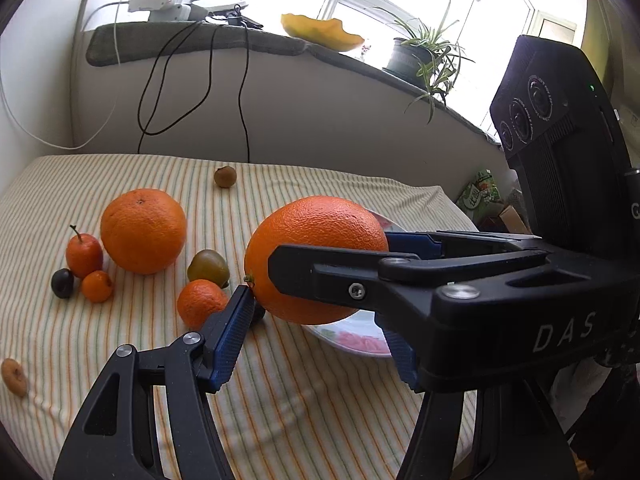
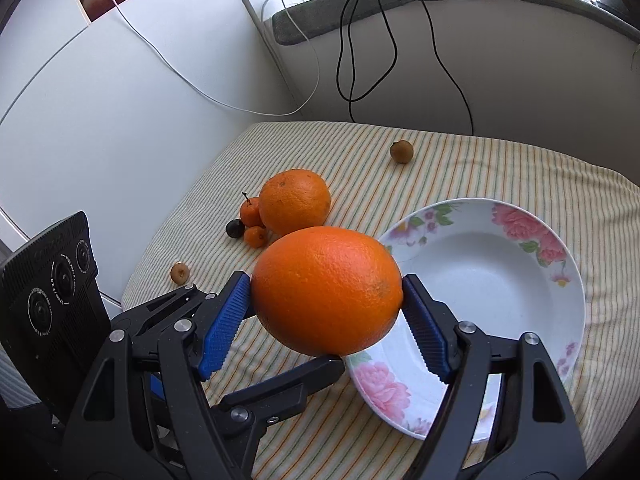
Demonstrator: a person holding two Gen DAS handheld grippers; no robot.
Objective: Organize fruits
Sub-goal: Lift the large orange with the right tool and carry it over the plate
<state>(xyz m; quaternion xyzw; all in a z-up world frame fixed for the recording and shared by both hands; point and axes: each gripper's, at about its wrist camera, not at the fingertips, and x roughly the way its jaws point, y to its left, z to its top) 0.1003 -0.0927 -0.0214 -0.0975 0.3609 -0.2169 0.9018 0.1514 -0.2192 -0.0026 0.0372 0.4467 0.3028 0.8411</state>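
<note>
The large orange (image 2: 326, 290) is up off the bench (image 2: 460, 152), pinched between both grippers at once. The right gripper (image 2: 326, 308) has its jaws pinching the orange, blue pads (image 2: 224, 324) pressed on its left and right sides. The left gripper (image 1: 316, 308) has its jaws on the same fruit; its left pad touches the stem end, while its right pad is hidden behind the other tool.

Just beyond and right of the held orange, the flowered bowl (image 2: 560, 264) sits on the striped cloth with nothing in it.

Further left lie a second orange (image 2: 294, 200), a small mandarin (image 1: 200, 302), a greenish fruit (image 1: 209, 267), a dark plum (image 1: 63, 283) and small red-orange fruits (image 1: 84, 255). Far back, a brown fruit (image 2: 401, 151) lies alone.
</note>
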